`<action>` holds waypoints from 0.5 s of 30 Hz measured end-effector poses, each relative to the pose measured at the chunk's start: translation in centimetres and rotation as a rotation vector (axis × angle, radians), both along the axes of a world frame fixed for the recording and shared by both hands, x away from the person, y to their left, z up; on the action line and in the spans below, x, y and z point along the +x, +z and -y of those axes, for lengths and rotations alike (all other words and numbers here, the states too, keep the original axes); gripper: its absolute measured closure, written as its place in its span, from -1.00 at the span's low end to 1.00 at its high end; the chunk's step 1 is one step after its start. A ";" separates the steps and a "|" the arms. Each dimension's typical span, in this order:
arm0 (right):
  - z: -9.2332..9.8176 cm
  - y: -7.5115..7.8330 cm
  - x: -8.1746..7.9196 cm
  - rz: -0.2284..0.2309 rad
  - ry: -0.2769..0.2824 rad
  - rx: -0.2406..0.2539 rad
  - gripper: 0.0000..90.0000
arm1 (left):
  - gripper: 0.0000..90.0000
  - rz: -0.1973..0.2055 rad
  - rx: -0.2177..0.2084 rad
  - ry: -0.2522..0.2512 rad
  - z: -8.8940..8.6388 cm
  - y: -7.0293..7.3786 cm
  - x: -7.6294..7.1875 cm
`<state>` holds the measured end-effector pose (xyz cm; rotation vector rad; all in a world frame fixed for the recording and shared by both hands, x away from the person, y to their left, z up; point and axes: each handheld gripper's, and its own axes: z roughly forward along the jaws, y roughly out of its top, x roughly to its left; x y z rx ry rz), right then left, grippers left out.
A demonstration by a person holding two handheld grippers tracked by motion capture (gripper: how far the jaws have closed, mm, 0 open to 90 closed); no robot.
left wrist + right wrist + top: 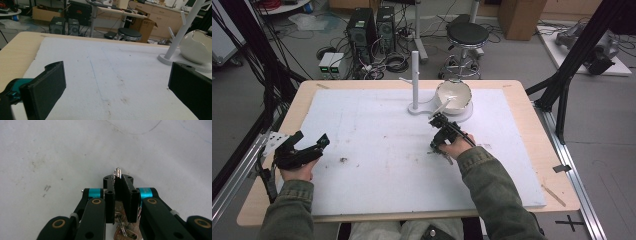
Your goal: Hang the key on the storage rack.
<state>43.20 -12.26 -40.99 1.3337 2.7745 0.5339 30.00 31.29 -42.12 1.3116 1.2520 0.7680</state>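
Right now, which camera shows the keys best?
The right gripper view: the keys sit close up, pinched between the right gripper's jaws. The high view shows them tiny under that hand. The left gripper view looks across the white mat.

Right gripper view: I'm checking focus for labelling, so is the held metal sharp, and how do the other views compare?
Right gripper view: keys near the lens blur, jaws crisp. Left gripper view: jaws soft, white holder sharp. High view: even light, faint shadows.

Site read as a robotics lab or workshop. Bare floor behind the wooden table (532,150) carried computer towers (372,30), tangled cables (394,62), and a rolling stool (467,37). Black frame struts (579,45) flanked the table; cardboard boxes (146,26) and workbenches (117,12) stood beyond.
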 end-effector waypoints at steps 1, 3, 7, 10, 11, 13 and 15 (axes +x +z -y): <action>0.0 0.1 -0.1 0.005 0.003 0.007 0.82 | -0.96 0.000 0.001 -0.002 0.0 0.0 0.0; 0.2 0.6 -0.2 0.040 0.006 0.026 0.83 | -0.96 0.000 0.000 -0.004 0.0 0.0 0.0; 0.7 1.0 -0.2 0.041 0.010 0.046 0.83 | -0.96 0.000 0.000 -0.006 0.0 0.0 -0.1; 1.3 1.4 -0.4 0.058 -0.001 0.078 0.85 | -0.96 0.001 -0.001 -0.005 0.0 0.0 -0.1; 1.5 1.6 -0.4 0.070 -0.002 0.087 0.98 | -0.96 0.001 -0.001 -0.006 0.0 0.0 -0.1; 1.9 2.1 -0.6 0.093 -0.005 0.106 0.98 | -0.96 -0.001 -0.001 -0.007 0.0 0.0 -0.1; 2.1 2.3 -0.7 0.091 0.004 0.116 0.98 | -0.96 -0.001 -0.002 -0.008 0.0 0.0 -0.1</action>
